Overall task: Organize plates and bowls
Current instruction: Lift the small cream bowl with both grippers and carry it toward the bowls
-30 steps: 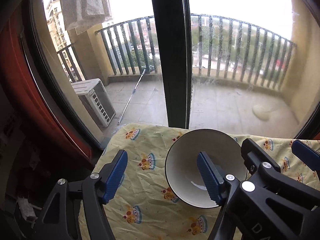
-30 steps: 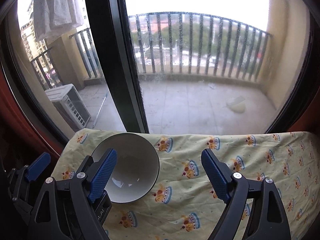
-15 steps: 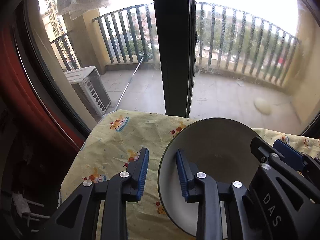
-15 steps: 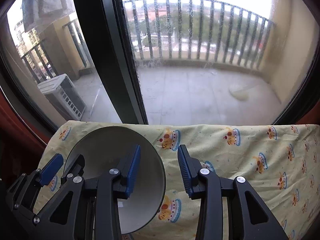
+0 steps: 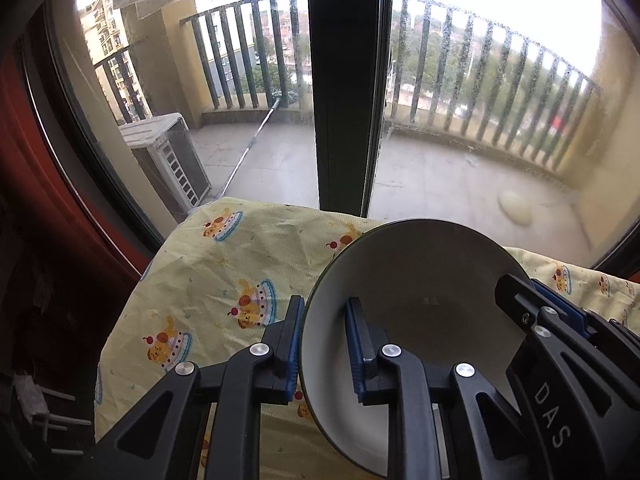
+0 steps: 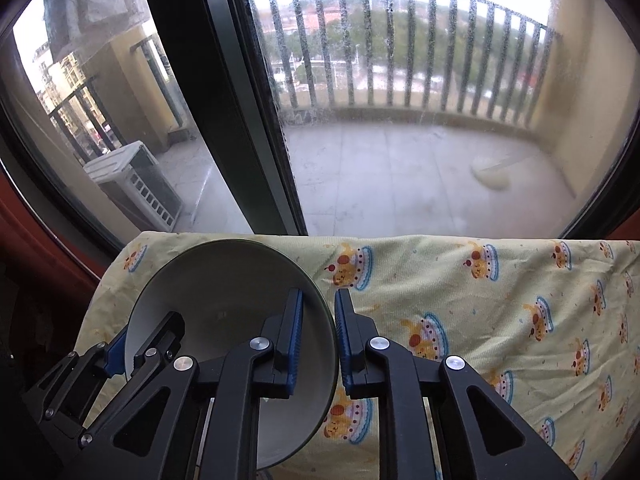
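My left gripper (image 5: 323,344) pinches the near-left rim of the bowl (image 5: 424,292), one blue ribbed pad outside the wall, one inside; my right gripper (image 6: 318,338) clamps the opposite rim of the same bowl (image 6: 224,300). Only the left view shows a pole (image 5: 250,142) on the balcony floor; the right view shows far more of the wrinkled yellow cartoon-print cloth (image 6: 500,300). The bowl is round, smooth, pale inside with a dark edge, tilted above the cloth's left part.
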The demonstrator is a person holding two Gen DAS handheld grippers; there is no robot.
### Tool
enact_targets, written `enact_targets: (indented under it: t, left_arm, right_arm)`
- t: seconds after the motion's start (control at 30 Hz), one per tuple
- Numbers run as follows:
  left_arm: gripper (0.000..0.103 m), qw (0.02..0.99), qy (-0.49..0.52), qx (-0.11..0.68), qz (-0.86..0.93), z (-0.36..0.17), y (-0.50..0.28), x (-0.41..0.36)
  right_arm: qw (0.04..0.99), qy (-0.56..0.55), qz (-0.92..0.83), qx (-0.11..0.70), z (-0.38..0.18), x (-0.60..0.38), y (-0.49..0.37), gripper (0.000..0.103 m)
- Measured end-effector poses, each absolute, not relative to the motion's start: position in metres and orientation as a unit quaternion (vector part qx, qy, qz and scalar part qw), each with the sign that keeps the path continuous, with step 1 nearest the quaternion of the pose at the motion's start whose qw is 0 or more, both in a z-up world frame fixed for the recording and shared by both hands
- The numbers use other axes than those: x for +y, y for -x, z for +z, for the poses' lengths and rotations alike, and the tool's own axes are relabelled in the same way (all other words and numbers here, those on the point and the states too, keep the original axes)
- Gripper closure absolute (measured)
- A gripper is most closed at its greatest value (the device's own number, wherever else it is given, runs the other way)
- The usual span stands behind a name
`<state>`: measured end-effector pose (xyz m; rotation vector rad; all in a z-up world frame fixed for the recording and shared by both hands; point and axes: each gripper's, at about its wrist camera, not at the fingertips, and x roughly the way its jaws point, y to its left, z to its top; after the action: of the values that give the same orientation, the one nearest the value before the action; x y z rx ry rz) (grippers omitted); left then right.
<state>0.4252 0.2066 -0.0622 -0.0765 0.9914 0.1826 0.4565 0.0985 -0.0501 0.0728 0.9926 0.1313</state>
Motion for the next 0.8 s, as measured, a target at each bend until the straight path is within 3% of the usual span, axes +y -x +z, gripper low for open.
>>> enact_targets:
  t: [0.8]
  left_arm:
    - [0.084, 0.892, 0.03, 0.447, 0.054, -0.003, -0.348, 0.176]
  right_arm:
    - [0.883, -0.054, 0.03, 0.465, 0.013, 0.06, -0.372, 0.084]
